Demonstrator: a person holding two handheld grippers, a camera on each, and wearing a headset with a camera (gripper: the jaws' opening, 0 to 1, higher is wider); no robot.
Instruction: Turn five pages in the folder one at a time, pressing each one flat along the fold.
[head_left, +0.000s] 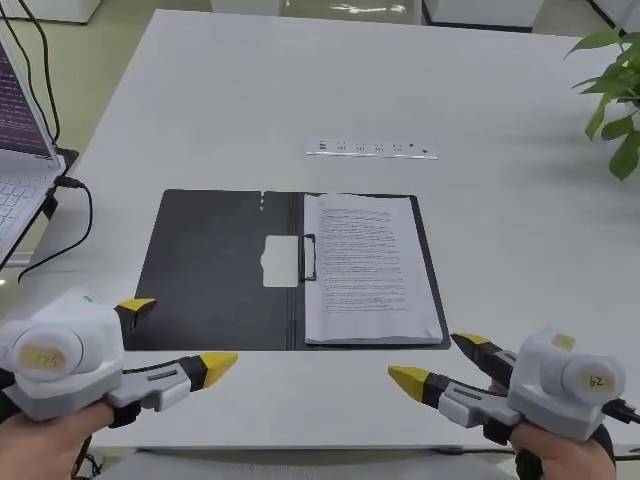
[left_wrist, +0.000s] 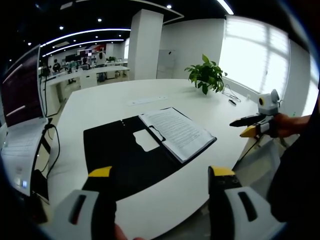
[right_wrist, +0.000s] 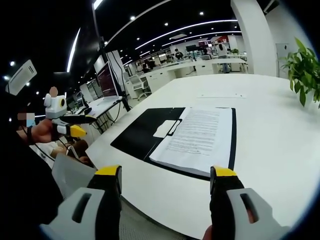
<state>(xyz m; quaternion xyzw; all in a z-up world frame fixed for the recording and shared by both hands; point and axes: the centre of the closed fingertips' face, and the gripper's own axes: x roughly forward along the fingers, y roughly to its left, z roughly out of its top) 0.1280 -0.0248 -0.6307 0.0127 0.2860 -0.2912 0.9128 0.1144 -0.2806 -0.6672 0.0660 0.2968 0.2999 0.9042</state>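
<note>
both grippers sit nearest the lens, low. left gripper (head_left: 178, 335): yellow-tipped jaws spread wide, nothing between them. right gripper (head_left: 438, 358): likewise spread and empty. both hang short of the near edge of the white table (head_left: 300, 90), touching nothing.

black plastic folder (head_left: 220, 270) lies open and flat ahead of both grippers, roughly between them. its stack of white printed pages (head_left: 365, 265) is on the half forward of the right gripper; the bare black cover is forward of the left. a black clip (head_left: 308, 257) at the spine appears to hold the stack's inner edge.

judgement: no page lifted yet, first turn to come.

risks:
- jaws could take several sheets at the corner at once, and the count goes wrong.
- clip pins the inner edge, so a hard pull could tear or crumple a sheet.
- smooth tabletop: folder may slide unless the left gripper steadies the cover.
- pressing off the fold lets the page spring back.
</note>
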